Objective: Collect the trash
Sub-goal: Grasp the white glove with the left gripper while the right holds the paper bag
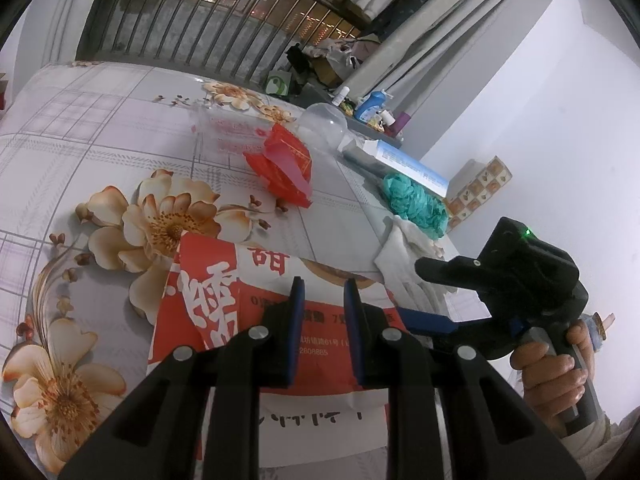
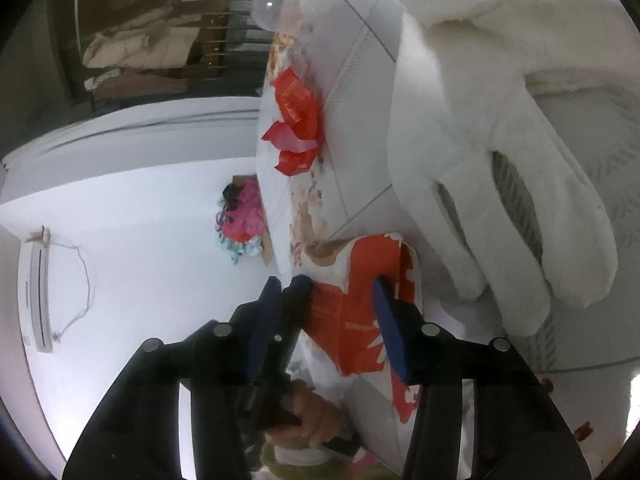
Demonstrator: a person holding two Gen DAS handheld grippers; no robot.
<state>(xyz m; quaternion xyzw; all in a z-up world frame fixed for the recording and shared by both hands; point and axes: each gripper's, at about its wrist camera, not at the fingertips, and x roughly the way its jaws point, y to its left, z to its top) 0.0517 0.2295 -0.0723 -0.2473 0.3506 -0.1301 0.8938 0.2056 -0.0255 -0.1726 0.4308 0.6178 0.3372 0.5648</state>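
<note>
A red-and-white printed paper bag point(image 1: 224, 292) lies on the floral bedsheet point(image 1: 80, 152). My left gripper point(image 1: 324, 296) is over it, jaws narrow and shut on its upper edge. In the right wrist view the same bag point(image 2: 356, 312) stands up between the fingers of my right gripper point(image 2: 326, 284). The right-hand finger reaches into the bag's mouth. The left gripper's tip point(image 2: 300, 282) sits between the other finger and the bag, and the jaws stand apart. A crumpled red plastic bag point(image 1: 284, 164) lies farther up the bed. A clear wrapper point(image 1: 232, 128), a clear dome lid point(image 1: 324, 124) and a teal crumpled bag point(image 1: 412, 200) lie near it.
A white plush item point(image 2: 500, 160) sprawls on the bed to the right of the paper bag. A blue-and-white box point(image 1: 408, 160) and a patterned tissue box point(image 1: 480, 184) sit by the wall. Bottles point(image 1: 372, 104) crowd the ledge near the curtain. A person's hand point(image 1: 556, 368) holds the right gripper's handle.
</note>
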